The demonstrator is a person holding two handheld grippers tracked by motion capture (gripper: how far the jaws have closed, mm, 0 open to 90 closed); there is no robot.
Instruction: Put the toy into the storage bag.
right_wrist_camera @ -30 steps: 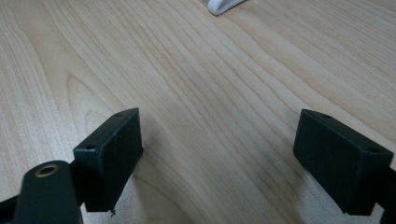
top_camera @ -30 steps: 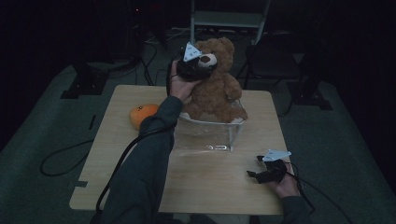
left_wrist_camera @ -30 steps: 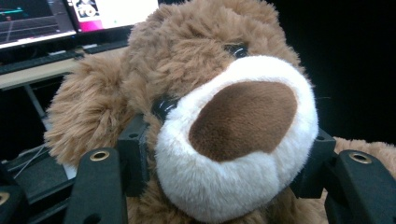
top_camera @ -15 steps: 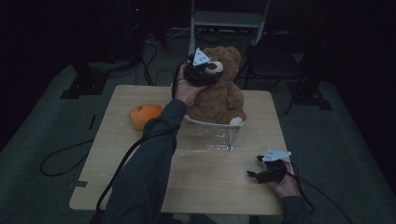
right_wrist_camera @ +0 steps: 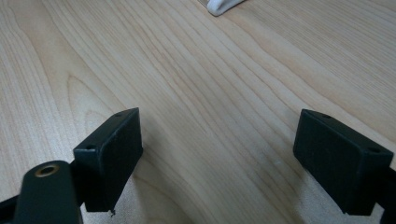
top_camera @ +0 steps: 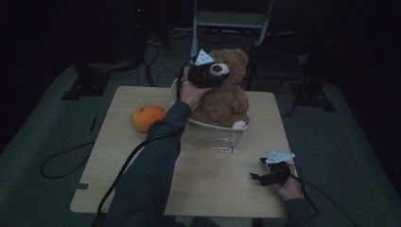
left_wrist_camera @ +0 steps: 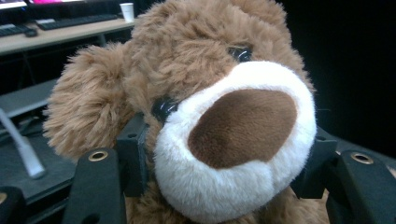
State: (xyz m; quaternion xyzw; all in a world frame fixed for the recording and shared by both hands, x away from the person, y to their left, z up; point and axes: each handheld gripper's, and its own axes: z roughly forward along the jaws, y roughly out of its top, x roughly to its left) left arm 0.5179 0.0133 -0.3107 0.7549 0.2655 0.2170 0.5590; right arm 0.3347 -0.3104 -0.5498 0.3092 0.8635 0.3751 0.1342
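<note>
We clamp the left gripper (top_camera: 211, 75) on the teddy bear (top_camera: 227, 97) muzzle at upper centre for carrying (right gripper (top_camera: 269, 174), lower right, idles wide open).

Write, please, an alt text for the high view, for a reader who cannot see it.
The left gripper is clamped on the snout of a brown teddy bear that sits in a clear plastic box on a wooden table. An orange lies left of the box. The right gripper rests open near the table's front right corner.
</note>
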